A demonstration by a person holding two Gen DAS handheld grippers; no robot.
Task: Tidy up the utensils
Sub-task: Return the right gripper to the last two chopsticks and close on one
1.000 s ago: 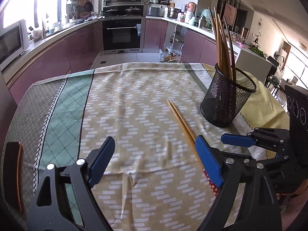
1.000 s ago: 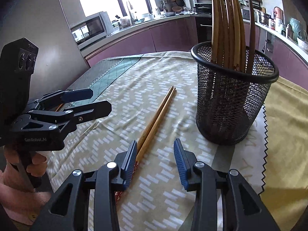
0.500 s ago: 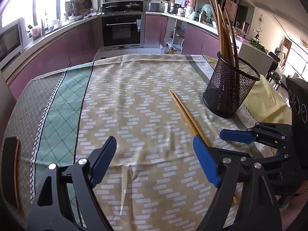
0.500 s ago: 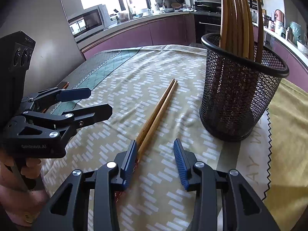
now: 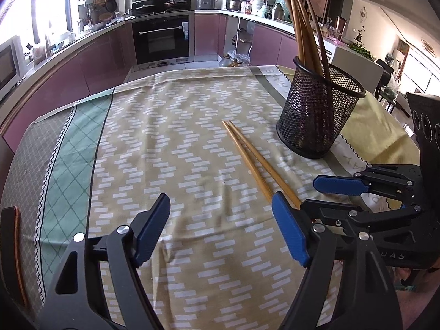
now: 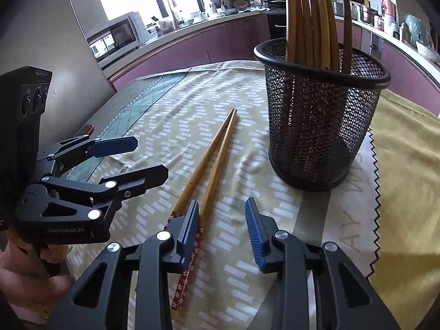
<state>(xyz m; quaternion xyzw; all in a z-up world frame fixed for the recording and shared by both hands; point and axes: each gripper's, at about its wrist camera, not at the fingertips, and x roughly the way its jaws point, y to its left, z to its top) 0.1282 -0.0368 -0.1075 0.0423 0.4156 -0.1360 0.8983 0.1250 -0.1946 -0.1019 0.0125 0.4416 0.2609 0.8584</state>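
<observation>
right tool [image 6: 221, 229], spread, straddles one chopstick of the pair [image 6: 211, 162] for pickup; left tool [image 5: 220, 231] spread, idle.

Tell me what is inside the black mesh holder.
The mesh holder holds several wooden chopsticks standing upright, leaning against its rim. Their lower ends show only dimly through the mesh; whether anything else lies at the bottom cannot be told.

Right gripper [image 6: 222, 221] advancing along chopsticks [image 6: 209, 165] on tablecloth, its left finger [image 6: 189, 225] now overlapping their patterned red ends; mesh holder [image 6: 319, 115] looming larger in right wrist view. Left gripper [image 5: 220, 228] drawing back, with more tablecloth [image 5: 165, 137] showing ahead
</observation>
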